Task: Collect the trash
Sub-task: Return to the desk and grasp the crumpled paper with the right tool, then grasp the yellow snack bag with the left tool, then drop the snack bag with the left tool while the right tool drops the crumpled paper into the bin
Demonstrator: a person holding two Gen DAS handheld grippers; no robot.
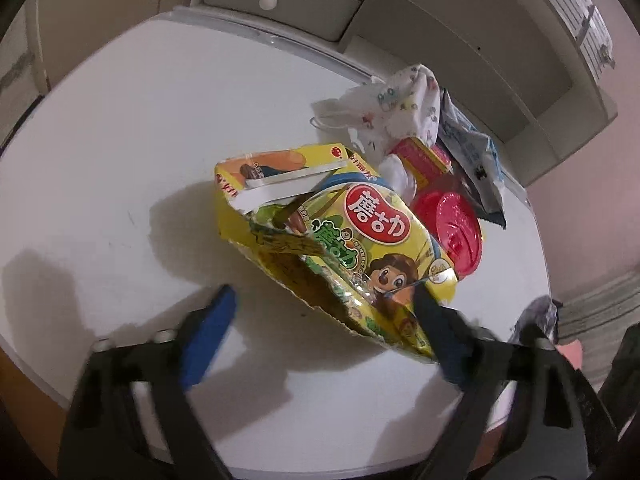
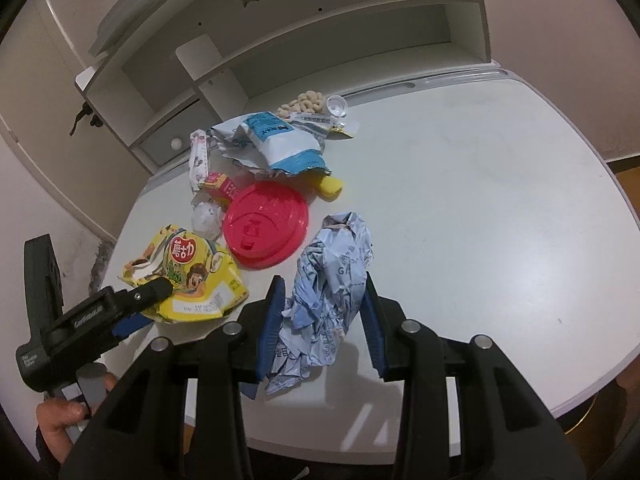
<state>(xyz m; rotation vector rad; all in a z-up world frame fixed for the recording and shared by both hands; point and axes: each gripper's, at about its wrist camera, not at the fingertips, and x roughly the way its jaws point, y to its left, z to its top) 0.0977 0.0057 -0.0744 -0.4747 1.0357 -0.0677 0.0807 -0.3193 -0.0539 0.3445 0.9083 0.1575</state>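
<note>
Two grippers are over a white desk with trash on it. The right gripper has its blue fingers partly open, one on each side of a crumpled blue paper. Both fingers seem to touch the paper, but I cannot tell if they squeeze it. The left gripper has its fingers wide open. Its right finger touches the torn yellow snack box, and its left finger sits on the bare desk, away from the box. In the right wrist view, one dark finger lies on top of the box and a blue one pokes out under it. Just past the box is a red plastic lid. Behind the lid are a small red and yellow box, a white and blue bag, and some white crumpled wrappers. A white shelf stands at the back of the desk.
</note>
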